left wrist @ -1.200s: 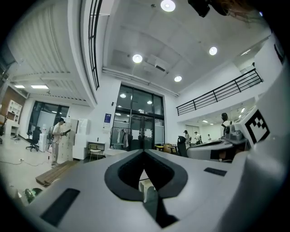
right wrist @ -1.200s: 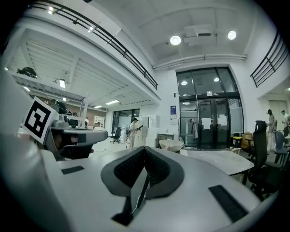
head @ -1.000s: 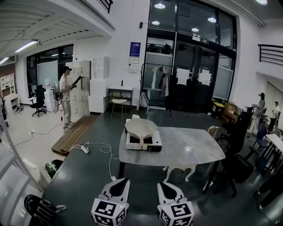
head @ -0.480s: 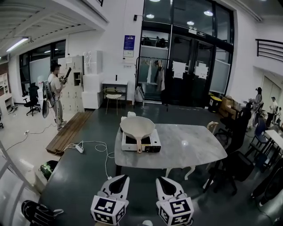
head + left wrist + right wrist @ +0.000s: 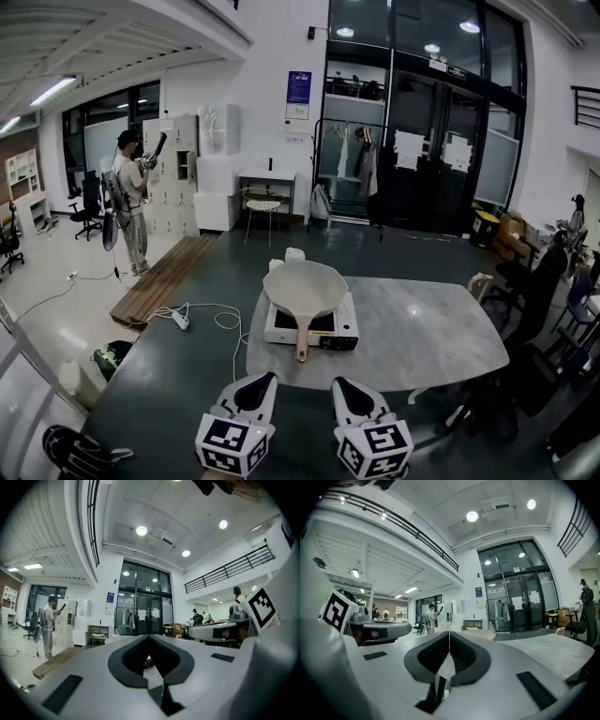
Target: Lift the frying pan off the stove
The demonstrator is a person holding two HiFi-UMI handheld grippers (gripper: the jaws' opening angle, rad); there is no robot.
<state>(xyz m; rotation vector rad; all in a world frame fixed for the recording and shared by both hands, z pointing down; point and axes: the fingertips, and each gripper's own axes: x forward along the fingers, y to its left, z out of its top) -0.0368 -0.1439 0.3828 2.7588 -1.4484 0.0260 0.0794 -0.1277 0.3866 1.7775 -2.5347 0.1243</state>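
Pan sitting on the stove by the table's left edge: rigid, likely heavy, so I am aiming for its near-pointing handle. I am holding left gripper and right gripper closed, empty, short of the table.

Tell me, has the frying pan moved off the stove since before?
No. The frying pan still sits on the stove on the table, with its handle pointing towards us as before. Only the camera has come closer.
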